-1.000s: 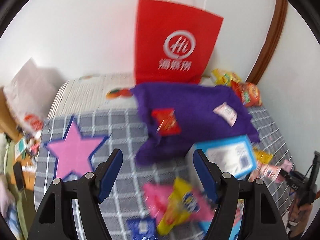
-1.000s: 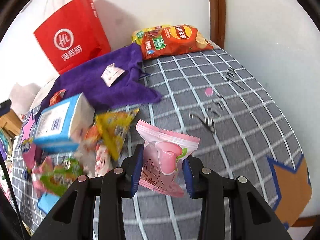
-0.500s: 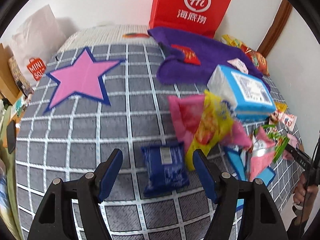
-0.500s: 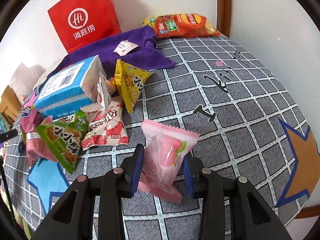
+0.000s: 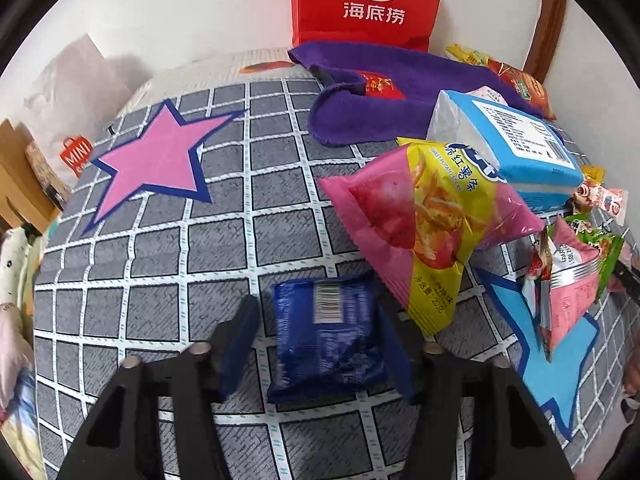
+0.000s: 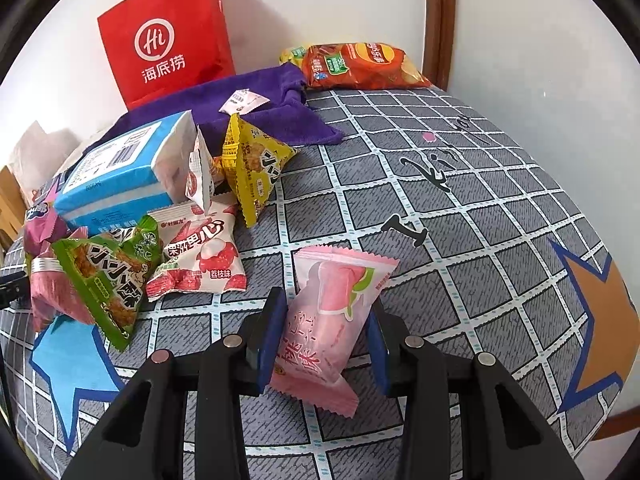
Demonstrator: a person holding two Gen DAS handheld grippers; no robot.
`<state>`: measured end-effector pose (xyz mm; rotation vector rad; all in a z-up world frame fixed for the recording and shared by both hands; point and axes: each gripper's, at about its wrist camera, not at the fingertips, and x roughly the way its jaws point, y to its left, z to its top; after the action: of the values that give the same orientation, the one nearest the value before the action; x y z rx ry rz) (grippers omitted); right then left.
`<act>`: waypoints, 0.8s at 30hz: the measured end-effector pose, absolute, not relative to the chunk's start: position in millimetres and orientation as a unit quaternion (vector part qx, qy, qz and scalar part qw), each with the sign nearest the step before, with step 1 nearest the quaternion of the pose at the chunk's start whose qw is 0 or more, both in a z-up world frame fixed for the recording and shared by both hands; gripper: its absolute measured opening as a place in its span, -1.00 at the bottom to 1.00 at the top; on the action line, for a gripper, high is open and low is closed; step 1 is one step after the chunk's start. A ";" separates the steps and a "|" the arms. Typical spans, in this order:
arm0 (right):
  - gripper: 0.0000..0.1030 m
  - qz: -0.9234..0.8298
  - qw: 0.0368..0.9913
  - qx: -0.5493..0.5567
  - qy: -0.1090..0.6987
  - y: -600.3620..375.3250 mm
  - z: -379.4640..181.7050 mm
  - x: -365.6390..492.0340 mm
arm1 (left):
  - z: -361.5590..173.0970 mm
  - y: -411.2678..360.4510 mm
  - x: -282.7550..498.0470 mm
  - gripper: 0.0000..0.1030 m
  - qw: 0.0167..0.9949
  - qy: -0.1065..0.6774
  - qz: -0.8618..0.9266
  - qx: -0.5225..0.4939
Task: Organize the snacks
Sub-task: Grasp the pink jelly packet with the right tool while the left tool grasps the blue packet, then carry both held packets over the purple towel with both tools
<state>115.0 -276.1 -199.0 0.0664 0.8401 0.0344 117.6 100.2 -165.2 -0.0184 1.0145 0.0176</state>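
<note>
The left gripper [image 5: 320, 344] stood low over the grey checked table [image 5: 168, 248], its blue pads spread apart on either side of a dark blue snack packet [image 5: 326, 336] that lay flat on the cloth. The right pad sat close against the packet's edge, while a gap showed between the left pad and the wrapper, so nothing was clamped there. Just beyond the blue packet, a yellow sweet-potato chip bag [image 5: 440, 216] lay across a pink bag [image 5: 376, 220], with a light blue tissue pack [image 5: 516, 148] behind them and a purple towel [image 5: 400, 92] further back, in front of a red paper bag [image 5: 368, 0] leaning on the wall.

The right gripper [image 6: 324, 344] was closed on a pale pink candy packet [image 6: 328, 320], the pads pressing its sides and the wrapper standing tilted between them, its lower end near the table. To its left lay a loose heap: a white lychee jelly packet [image 6: 200, 256], a green noodle snack [image 6: 108, 276], a yellow triangular packet [image 6: 252, 164] and the tissue pack. An orange chip bag [image 6: 360, 66] lay at the far edge, near the wall.
</note>
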 end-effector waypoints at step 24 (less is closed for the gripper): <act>-0.29 0.003 0.922 0.029 0.386 -280.1 -145.5 114.3 | -109.0 135.9 121.2 -0.19 0.889 0.451 -0.003 -0.084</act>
<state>114.3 -280.1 -145.5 0.0585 0.7923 0.0068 121.2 135.9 -109.0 -0.1744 0.9361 -0.0070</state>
